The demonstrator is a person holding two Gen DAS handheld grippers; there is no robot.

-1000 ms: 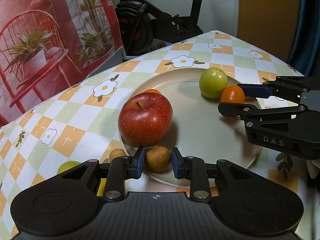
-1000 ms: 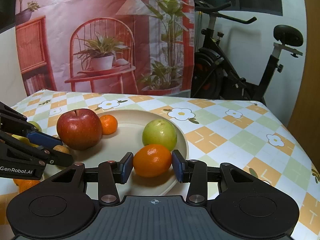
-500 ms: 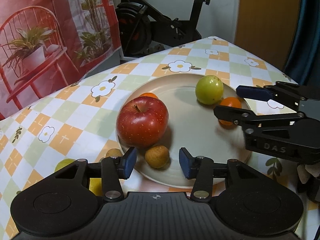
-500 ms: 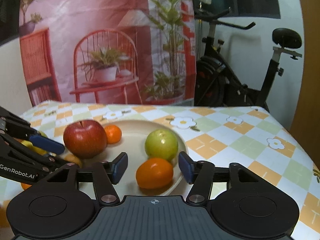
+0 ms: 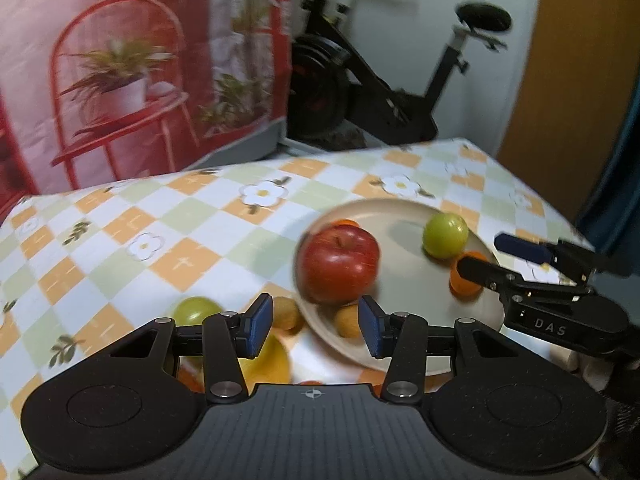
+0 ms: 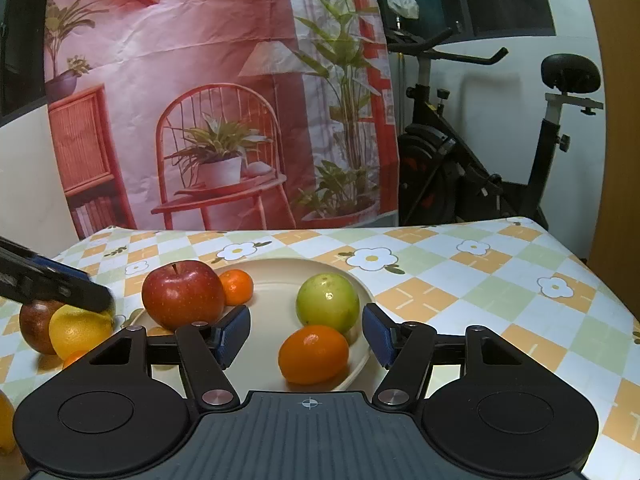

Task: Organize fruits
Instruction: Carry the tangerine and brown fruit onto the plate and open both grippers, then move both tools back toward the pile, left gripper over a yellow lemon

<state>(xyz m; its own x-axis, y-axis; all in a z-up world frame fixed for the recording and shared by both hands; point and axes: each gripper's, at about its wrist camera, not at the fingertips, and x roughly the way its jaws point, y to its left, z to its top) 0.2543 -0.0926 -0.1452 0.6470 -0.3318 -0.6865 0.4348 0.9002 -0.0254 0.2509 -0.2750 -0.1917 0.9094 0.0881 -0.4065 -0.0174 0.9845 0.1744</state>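
Observation:
A cream plate (image 6: 276, 280) (image 5: 400, 205) holds a red apple (image 6: 182, 294) (image 5: 340, 268), a green fruit (image 6: 327, 302) (image 5: 445, 236), a small mandarin (image 6: 237, 286), an orange fruit (image 6: 313, 354) (image 5: 464, 282) and a small brown fruit (image 5: 347, 320). My left gripper (image 5: 315, 332) (image 6: 94, 288) is open above the plate's near rim, with the brown fruit lying untouched beyond its pads. My right gripper (image 6: 306, 336) (image 5: 479, 254) has its jaws opening. The orange fruit rests on the plate between them, clear of both pads.
Off the plate to its left lie a green fruit (image 5: 194, 310), a brown fruit (image 5: 286, 312), a lemon (image 6: 78, 330), a dark red fruit (image 6: 34, 326) and a small orange one (image 6: 72, 358). A checked flower tablecloth (image 6: 460, 292) covers the table. An exercise bike (image 6: 460, 168) stands behind.
Both grippers opened. The left one let the small brown fruit go on the plate, then rose and swung left. The right one released the orange fruit, and its pads stand wider apart.

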